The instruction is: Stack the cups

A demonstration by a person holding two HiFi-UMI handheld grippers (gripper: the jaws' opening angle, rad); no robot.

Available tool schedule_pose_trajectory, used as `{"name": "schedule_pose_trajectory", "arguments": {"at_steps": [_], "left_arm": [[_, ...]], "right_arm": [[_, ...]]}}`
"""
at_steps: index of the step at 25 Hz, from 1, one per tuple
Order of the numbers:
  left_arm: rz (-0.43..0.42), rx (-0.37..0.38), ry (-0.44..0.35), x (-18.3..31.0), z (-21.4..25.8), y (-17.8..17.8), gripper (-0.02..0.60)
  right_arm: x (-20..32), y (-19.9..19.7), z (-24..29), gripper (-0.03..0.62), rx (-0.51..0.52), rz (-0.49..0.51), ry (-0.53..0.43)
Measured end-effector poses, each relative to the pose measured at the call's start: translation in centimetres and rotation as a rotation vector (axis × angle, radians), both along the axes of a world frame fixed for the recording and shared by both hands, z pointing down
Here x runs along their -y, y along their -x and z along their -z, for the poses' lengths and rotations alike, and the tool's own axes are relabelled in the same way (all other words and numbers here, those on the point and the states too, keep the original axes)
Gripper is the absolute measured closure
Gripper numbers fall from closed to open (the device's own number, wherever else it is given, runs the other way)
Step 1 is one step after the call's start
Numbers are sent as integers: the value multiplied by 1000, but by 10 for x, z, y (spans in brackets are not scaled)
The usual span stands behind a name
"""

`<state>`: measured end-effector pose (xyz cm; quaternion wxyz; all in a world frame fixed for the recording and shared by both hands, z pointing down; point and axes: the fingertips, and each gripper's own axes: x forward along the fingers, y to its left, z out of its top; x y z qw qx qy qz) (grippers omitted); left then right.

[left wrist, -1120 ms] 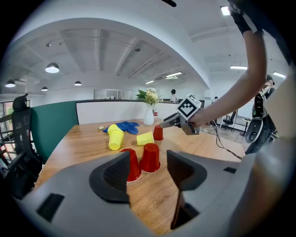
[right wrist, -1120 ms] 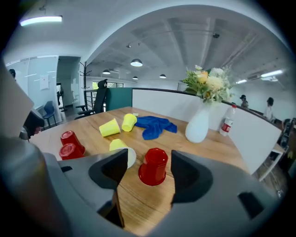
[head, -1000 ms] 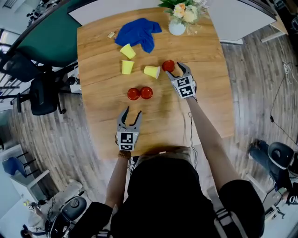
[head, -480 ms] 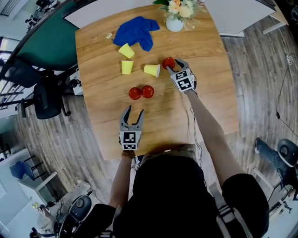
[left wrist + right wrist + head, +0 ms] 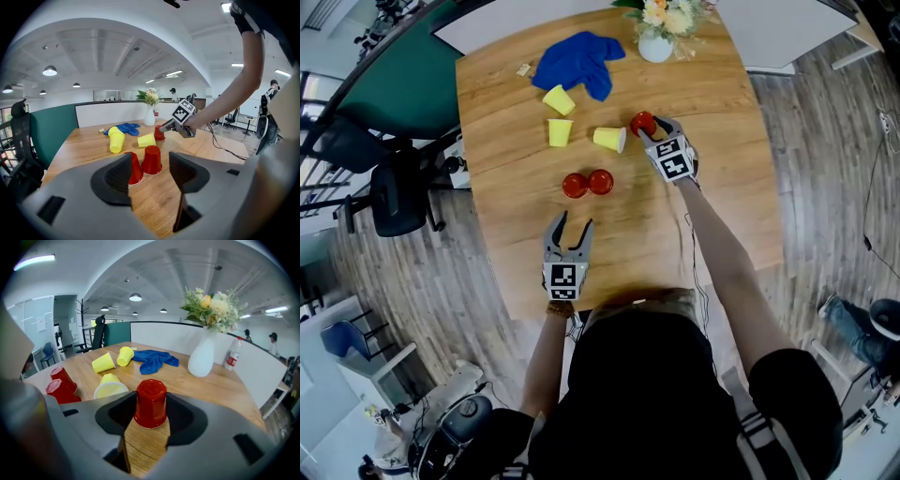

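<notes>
Closing in, your right gripper [image 5: 650, 127] has just been narrowing its jaws onto the upside-down red plastic cup [image 5: 150, 401] beside the tipped yellow cup [image 5: 608, 141], pads meeting its smooth tapered wall. Next, lift gently, since thin plastic flexes, toward the red pair [image 5: 587, 184]. Your left gripper [image 5: 569, 228] hangs wide apart, empty.

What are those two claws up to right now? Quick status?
Left gripper open, empty. Right gripper has just been closing, pads on upside-down red cup. Yellow cup lying close beside it.
</notes>
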<state>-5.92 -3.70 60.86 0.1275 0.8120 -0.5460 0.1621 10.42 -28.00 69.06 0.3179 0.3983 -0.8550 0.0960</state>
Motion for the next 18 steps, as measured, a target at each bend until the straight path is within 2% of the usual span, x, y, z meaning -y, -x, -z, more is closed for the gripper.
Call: {"name": "schedule_pose_trajectory", "arguments": {"at_steps": [5, 10, 18], "left_arm": [[8, -7, -11, 4, 1, 2, 325], [0, -17, -14, 3, 1, -4, 325], [-12, -31, -22, 2, 1, -11, 325]], "right_arm": [[-8, -5, 23, 390, 42, -17, -39], [-46, -4, 33, 391, 73, 11, -56], [-119, 9, 12, 393, 81, 68, 11]]}}
